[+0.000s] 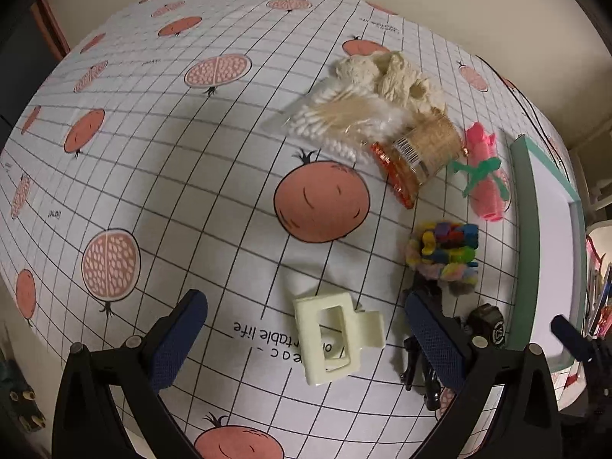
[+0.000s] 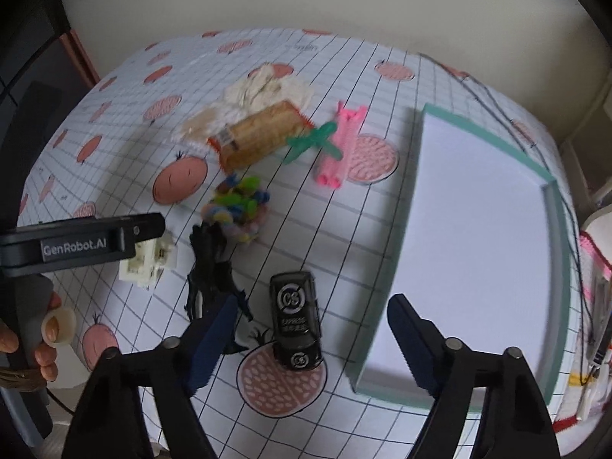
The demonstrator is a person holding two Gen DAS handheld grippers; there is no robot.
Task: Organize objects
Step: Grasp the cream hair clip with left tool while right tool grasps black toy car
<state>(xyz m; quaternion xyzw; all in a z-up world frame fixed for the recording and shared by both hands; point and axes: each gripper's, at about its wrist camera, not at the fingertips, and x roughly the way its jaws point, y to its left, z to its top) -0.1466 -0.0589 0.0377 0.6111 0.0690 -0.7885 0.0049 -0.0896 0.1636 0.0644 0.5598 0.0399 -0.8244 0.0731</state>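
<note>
My left gripper (image 1: pixel 306 332) is open low over the table, and a cream hair claw clip (image 1: pixel 336 336) lies between its fingers without touching either. In the right wrist view the left gripper's black body (image 2: pixel 84 243) hangs over that cream clip (image 2: pixel 147 264). My right gripper (image 2: pixel 313 344) is also open. A small black case marked "CS" (image 2: pixel 296 321) lies on the cloth just ahead of its fingers, closer to the left one. To the right of the case sits a shallow teal-rimmed white tray (image 2: pixel 554 229), with nothing in it.
A black claw clip (image 2: pixel 210 267) lies left of the case. Beyond it are a colourful clip pile (image 2: pixel 237 206), an orange-lidded toothpick jar (image 2: pixel 260 137), a pink bundle with a green bow (image 2: pixel 340 145), a bag of cotton swabs (image 1: pixel 329 122) and cream yarn (image 1: pixel 390 76). A hand (image 2: pixel 23 336) holds the left handle.
</note>
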